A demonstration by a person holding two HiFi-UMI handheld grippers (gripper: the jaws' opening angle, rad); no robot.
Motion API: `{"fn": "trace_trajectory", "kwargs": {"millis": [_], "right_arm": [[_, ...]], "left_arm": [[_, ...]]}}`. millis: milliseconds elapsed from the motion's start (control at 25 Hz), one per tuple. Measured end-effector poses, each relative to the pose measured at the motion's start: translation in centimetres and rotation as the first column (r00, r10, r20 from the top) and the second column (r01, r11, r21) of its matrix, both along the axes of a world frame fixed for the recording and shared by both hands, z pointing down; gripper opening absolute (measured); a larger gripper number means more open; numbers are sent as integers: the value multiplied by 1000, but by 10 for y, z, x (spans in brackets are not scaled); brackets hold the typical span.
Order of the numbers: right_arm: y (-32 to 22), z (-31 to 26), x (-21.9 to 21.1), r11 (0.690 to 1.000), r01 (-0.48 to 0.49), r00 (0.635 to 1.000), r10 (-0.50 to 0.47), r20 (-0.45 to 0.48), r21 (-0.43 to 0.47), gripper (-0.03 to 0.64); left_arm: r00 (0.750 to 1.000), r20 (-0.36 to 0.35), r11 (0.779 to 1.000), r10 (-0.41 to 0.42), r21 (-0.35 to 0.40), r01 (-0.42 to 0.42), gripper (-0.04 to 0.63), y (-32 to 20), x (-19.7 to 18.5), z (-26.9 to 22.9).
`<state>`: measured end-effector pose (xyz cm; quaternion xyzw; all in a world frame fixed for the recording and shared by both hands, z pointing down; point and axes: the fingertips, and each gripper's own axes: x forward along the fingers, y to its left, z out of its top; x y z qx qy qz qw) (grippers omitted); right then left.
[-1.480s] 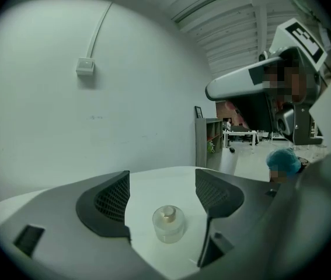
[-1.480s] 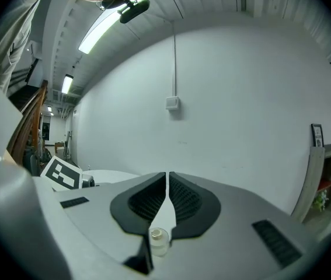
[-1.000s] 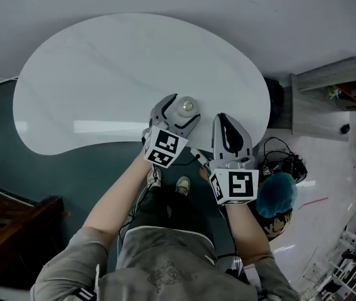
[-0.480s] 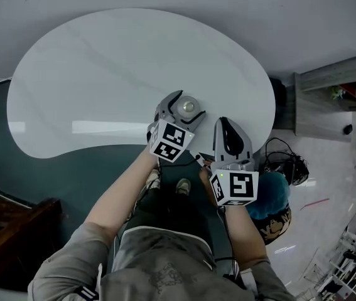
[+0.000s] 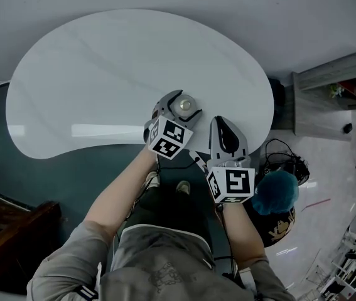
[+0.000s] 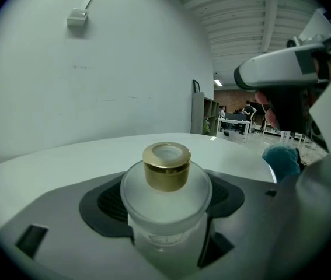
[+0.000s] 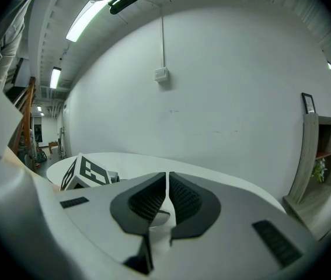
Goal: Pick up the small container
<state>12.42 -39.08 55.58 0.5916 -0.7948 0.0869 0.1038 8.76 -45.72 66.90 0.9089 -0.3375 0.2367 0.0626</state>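
Observation:
The small container [image 6: 165,206] is a frosted white jar with a gold cap [image 6: 166,166]. It sits between the black pads of my left gripper [image 6: 164,206], which is shut on its body. In the head view the small container [image 5: 184,105] and the left gripper [image 5: 179,107] are at the near edge of the white table [image 5: 102,74]. My right gripper [image 5: 225,129] is a little to the right, over the same edge. Its jaws [image 7: 167,203] are pressed together with nothing between them.
The table is a rounded, kidney-shaped white top with dark floor [image 5: 52,180] in front of it. A teal fuzzy object [image 5: 275,192] and black cables [image 5: 284,158] lie on the floor at the right. A grey shelf unit [image 5: 334,74] stands at the far right.
Both grippers have drifted slightly, the left one with the container staying between its pads. The right gripper stays shut.

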Motion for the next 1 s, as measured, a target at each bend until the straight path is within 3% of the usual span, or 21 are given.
{"fn": "trace_trajectory", "kwargs": {"millis": [360,720,1000], "right_arm": [[3,-24,-5,999,24,1000,-23,-10,21,37],[11,-91,-12,996,55,998,-53,-26,75,37],[31,-164,-9,989,74,997,-70,-28,131,37]], "left_arm": [[1000,-19,999,-8,-33,7,345,8,-18,-27],[996,-82,999,-30,35,32,345,11,-43,-139],[995,-86,994,-50,89,57,345,31,-62,-230]]}}
